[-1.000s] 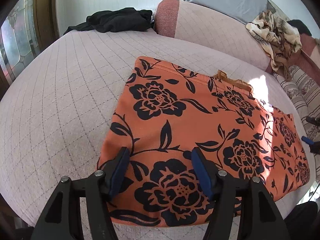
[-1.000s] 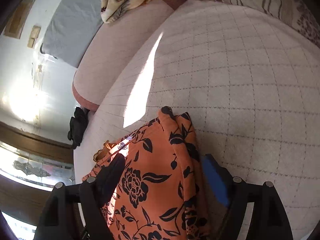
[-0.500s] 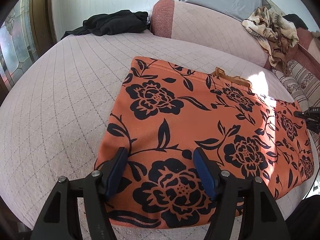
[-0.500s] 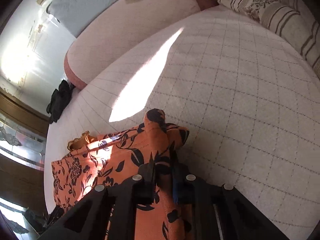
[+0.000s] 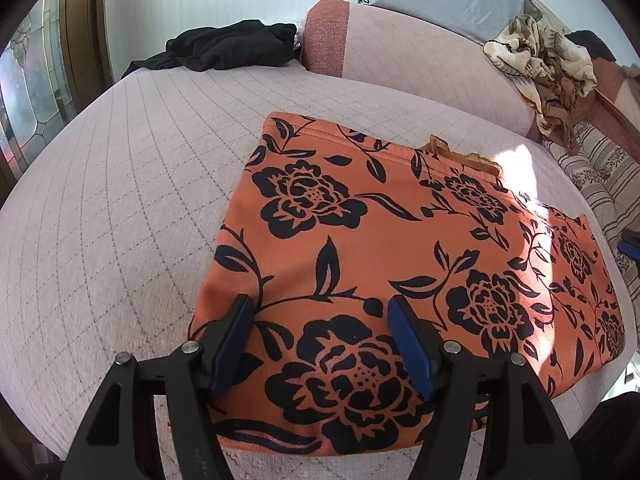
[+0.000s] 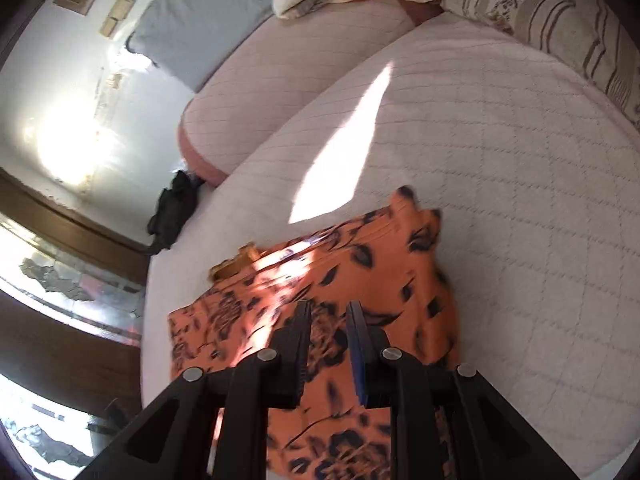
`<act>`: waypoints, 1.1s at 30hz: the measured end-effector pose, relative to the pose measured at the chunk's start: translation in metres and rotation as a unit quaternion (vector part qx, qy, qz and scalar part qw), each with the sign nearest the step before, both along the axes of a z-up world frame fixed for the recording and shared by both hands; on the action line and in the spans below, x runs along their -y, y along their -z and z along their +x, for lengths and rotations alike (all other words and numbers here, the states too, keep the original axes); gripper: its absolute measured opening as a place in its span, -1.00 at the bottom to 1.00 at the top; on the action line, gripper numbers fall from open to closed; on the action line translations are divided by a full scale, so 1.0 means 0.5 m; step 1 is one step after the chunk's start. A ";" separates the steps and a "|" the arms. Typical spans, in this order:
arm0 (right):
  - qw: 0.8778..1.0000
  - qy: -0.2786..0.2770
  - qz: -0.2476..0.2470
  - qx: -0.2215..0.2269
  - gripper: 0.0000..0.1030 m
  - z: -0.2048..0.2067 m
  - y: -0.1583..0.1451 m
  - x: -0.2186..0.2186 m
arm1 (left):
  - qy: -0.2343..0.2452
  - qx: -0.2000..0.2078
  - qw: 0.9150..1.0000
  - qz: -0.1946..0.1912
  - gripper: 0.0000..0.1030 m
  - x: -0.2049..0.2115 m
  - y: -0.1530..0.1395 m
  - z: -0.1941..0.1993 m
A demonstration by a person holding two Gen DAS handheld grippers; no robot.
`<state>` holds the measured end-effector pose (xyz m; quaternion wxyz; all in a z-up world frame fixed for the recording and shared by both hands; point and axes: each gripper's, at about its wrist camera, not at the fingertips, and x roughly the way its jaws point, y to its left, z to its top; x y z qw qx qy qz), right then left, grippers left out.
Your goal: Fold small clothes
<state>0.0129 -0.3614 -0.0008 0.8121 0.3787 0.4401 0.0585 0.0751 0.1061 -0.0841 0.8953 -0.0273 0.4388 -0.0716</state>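
Note:
An orange garment with black flowers [image 5: 384, 248] lies flat on the pale pink quilted bed [image 5: 120, 200]. My left gripper [image 5: 320, 312] is open, its blue pads over the garment's near left corner. My right gripper [image 6: 328, 312] hovers over the garment's right end [image 6: 360, 280] with the jaws a narrow gap apart and no cloth between them. The right gripper's tip [image 5: 628, 244] shows at the right edge of the left wrist view.
A black garment [image 5: 224, 46] lies at the far left of the bed by a pink bolster [image 5: 400, 52]. A beige patterned blanket [image 5: 544, 64] and striped pillow [image 5: 600, 176] sit at the far right. A grey pillow [image 6: 200, 20] leans on the wall.
My right gripper closed on the garment's right edge, then let it go and partly opened; the edge now lies flatter. My left gripper stayed open over the near corner.

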 end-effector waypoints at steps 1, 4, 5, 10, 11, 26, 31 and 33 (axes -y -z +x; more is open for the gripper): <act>0.999 -0.017 0.029 -0.005 -0.60 -0.012 0.009 -0.015 | 0.000 0.000 1.000 -0.001 0.36 -0.002 -0.001 -0.001; 0.996 -0.007 -0.002 -0.084 -0.56 -0.050 0.090 -0.024 | 0.002 -0.002 1.000 -0.005 0.36 -0.005 -0.002 -0.005; 0.995 0.020 0.019 -0.096 -0.80 -0.071 0.126 -0.003 | 0.002 -0.003 1.000 -0.007 0.36 -0.007 -0.003 -0.007; 0.994 0.080 0.045 -0.056 -0.73 -0.146 0.091 0.011 | 0.003 -0.003 1.000 -0.013 0.36 -0.014 -0.007 -0.013; 0.996 0.058 0.055 -0.039 -0.73 -0.149 0.076 -0.007 | 0.001 -0.004 1.000 -0.015 0.36 -0.014 -0.007 -0.012; 0.997 0.058 -0.047 -0.030 0.93 -0.114 0.025 -0.021 | 0.010 0.031 0.999 -0.022 0.36 -0.017 -0.034 -0.037; 0.998 0.049 -0.026 -0.036 0.90 -0.006 0.067 0.043 | 0.011 0.021 1.000 -0.018 0.36 -0.007 -0.019 -0.032; 0.998 0.055 -0.020 -0.038 0.89 0.032 0.080 0.072 | 0.012 0.019 1.000 -0.012 0.36 -0.002 -0.013 -0.028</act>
